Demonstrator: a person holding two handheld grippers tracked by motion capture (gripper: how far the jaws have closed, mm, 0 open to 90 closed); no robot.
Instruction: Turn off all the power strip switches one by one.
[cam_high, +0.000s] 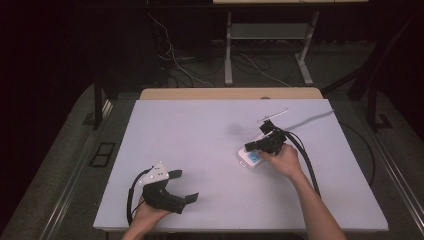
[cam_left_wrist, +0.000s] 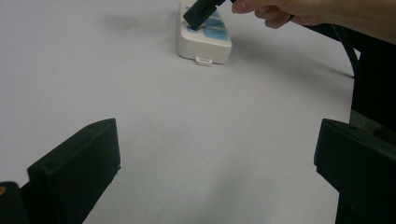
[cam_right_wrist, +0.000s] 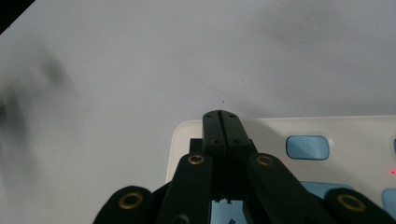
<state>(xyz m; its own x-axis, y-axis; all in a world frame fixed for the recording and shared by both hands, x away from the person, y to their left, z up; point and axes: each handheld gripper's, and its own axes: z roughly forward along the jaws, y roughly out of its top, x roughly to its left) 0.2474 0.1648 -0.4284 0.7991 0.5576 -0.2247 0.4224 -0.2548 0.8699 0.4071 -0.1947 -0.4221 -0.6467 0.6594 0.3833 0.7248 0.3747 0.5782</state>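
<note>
- power strip (cam_high: 251, 159): white body, light blue panels and a light blue button on top; tiny red light at its edge in the right gripper view
- right tool (cam_right_wrist: 220, 135): black all over, brass-coloured rivets on the linkage
- left tool (cam_high: 182, 186): black body, black pads, pale grey three-cornered plate on top
- table (cam_high: 200, 145): plain pale grey-white surface, no pattern, light wood strip along the far edge
- cable (cam_high: 305, 155): black, trailing from the right tool
- floor (cam_high: 60, 165): dark grey, with white and black wires at the back
</note>
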